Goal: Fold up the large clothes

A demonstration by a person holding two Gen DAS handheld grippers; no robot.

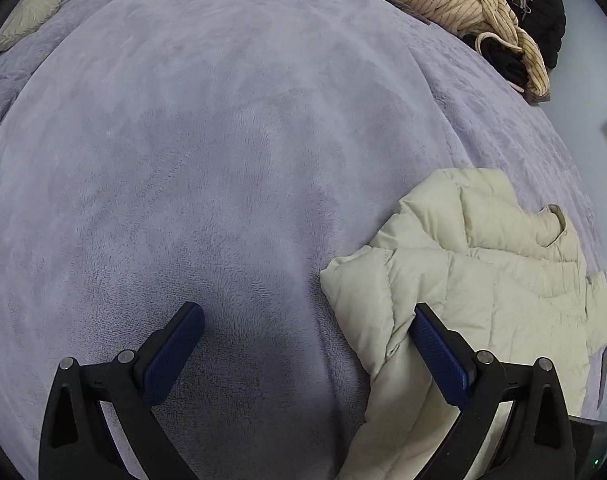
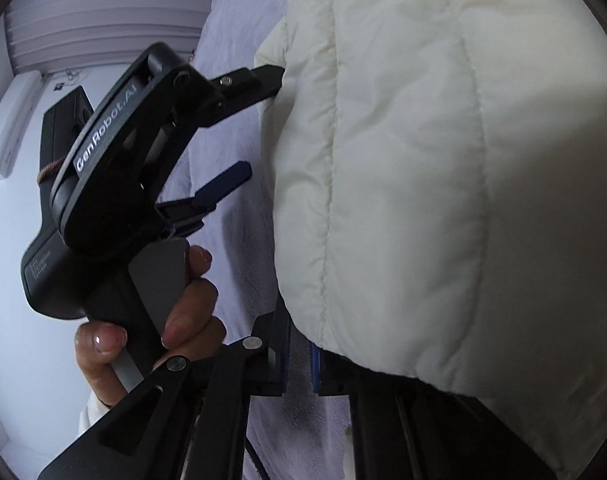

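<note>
My left tool (image 1: 307,328) hangs released over the bed (image 1: 207,152), one finger on the cream jacket (image 1: 475,280). Right tool (image 2: 301,354) clenched beneath it. Clothes pile (image 1: 475,16) far beyond the jacket.

The jacket (image 1: 483,280) lies on the bed (image 1: 223,140) at the near right. The left tongs (image 1: 307,320) hang over the bed's near edge, one finger above bare blanket, the other over the jacket's left edge. A heap of clothes (image 1: 475,16) sits at the far right corner. A cushion (image 1: 27,12) lies at the far left
</note>
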